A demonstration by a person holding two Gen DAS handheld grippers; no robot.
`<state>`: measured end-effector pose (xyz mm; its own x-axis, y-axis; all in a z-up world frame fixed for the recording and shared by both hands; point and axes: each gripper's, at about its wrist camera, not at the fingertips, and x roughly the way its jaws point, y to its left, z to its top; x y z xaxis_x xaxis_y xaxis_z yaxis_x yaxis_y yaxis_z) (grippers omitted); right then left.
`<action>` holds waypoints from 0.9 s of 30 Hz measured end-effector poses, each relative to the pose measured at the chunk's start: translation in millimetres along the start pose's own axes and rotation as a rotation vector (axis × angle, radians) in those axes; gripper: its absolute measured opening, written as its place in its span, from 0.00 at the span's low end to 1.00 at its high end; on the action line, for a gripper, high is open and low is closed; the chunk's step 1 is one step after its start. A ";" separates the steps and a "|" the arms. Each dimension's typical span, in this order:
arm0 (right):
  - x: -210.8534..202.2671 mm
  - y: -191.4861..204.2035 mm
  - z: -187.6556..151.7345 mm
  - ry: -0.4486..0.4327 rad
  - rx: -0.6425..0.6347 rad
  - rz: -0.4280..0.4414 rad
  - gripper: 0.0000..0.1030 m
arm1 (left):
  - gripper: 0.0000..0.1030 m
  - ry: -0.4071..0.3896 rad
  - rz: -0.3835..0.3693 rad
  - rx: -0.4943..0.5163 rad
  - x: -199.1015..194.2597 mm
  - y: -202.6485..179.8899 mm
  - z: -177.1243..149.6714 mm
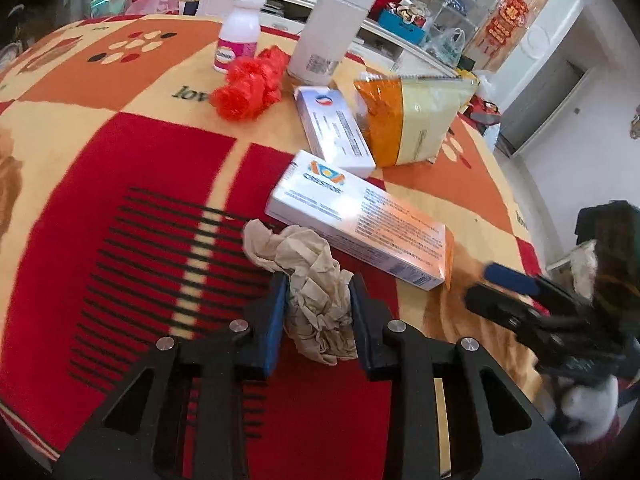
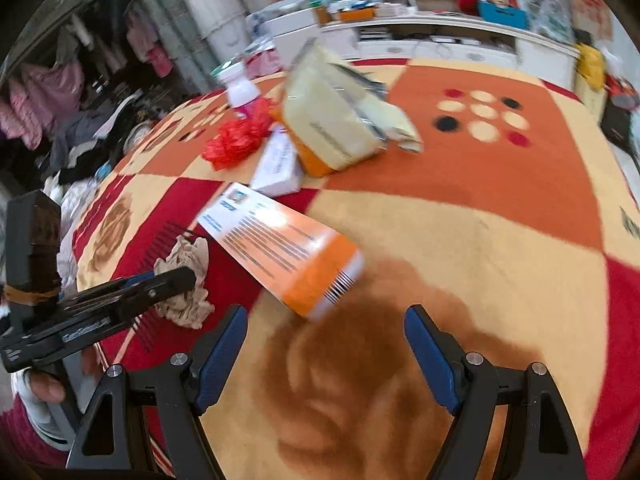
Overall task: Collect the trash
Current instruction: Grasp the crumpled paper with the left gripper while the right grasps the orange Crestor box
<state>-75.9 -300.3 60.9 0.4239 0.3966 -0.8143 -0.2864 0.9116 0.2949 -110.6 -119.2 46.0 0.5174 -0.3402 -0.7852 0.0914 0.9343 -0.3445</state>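
A crumpled beige paper wad (image 1: 316,304) lies on the red, orange and cream tablecloth (image 1: 120,168). My left gripper (image 1: 319,286) is shut on the wad, its blue pads pressed into both sides. The right wrist view shows the same wad (image 2: 188,280) at the left, under the left gripper (image 2: 176,280). My right gripper (image 2: 326,318) stands open just short of a white and orange box (image 2: 288,252), with only cloth between its fingers. Seen from the left wrist, that box (image 1: 360,220) lies just beyond the wad and the right gripper (image 1: 484,284) reaches in from the right.
A crumpled red plastic bag (image 1: 248,84), a small white bottle (image 1: 238,32), a tall white canister (image 1: 328,28), a second white box (image 1: 334,128) and a yellow and orange pouch (image 1: 408,116) sit further back. The table edge curves off at the right. A hand (image 2: 44,388) holds the left gripper's handle.
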 end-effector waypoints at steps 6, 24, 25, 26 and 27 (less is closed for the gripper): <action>37.0 22.6 37.5 0.034 -0.160 0.005 0.76 | 0.25 -0.025 0.026 -0.007 -21.8 19.2 3.0; 67.4 65.7 31.9 0.093 -0.133 0.041 0.77 | 0.25 -0.055 0.052 -0.048 -41.0 51.1 0.6; 72.4 69.7 32.9 0.094 -0.148 0.034 0.77 | 0.25 -0.057 0.051 -0.047 -41.7 50.0 -0.2; 74.0 68.9 33.7 0.092 -0.161 0.018 0.77 | 0.25 -0.056 0.049 -0.046 -42.0 48.3 -1.4; 76.5 70.8 34.1 0.083 -0.174 -0.010 0.72 | 0.25 -0.055 0.047 -0.045 -42.1 46.9 -1.8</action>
<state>-34.5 -201.7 36.5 0.3577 0.3707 -0.8571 -0.4295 0.8803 0.2015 -129.6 -61.3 61.9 0.5665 -0.2888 -0.7718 0.0287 0.9429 -0.3318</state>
